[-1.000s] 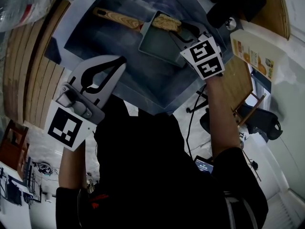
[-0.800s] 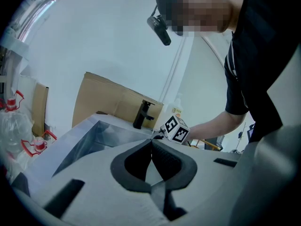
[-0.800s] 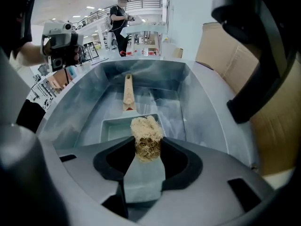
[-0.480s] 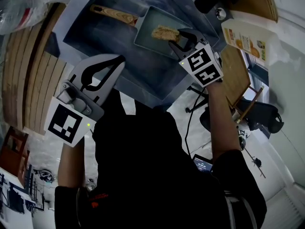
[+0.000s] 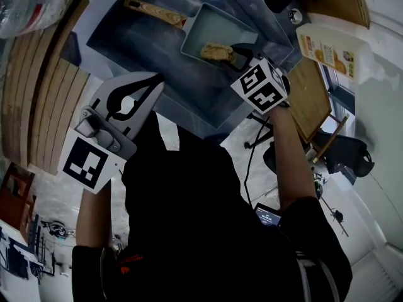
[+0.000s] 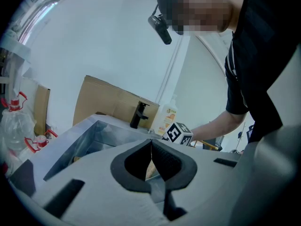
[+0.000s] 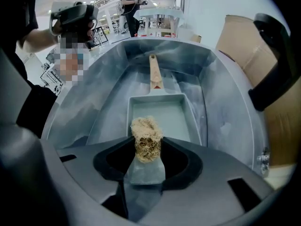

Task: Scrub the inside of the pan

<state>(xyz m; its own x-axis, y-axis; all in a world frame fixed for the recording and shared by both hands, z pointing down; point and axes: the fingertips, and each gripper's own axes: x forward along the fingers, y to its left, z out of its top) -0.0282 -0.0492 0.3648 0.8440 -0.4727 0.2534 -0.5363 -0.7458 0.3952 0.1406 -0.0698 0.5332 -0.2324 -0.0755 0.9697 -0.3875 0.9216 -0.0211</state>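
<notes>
A rectangular pale-green pan with a wooden handle lies in the steel sink. My right gripper is shut on a tan fibrous scrubber, which sits at the pan's near edge. My left gripper is shut with nothing in it, held over the sink's near rim, apart from the pan.
A black faucet and an orange-labelled soap bottle stand at the sink's right side. Cardboard is behind the sink. Wooden slats lie at the left, with plastic wrap beyond.
The right gripper has drawn the scrubber from the pan's far edge back toward its near edge. The left gripper has stayed put.
</notes>
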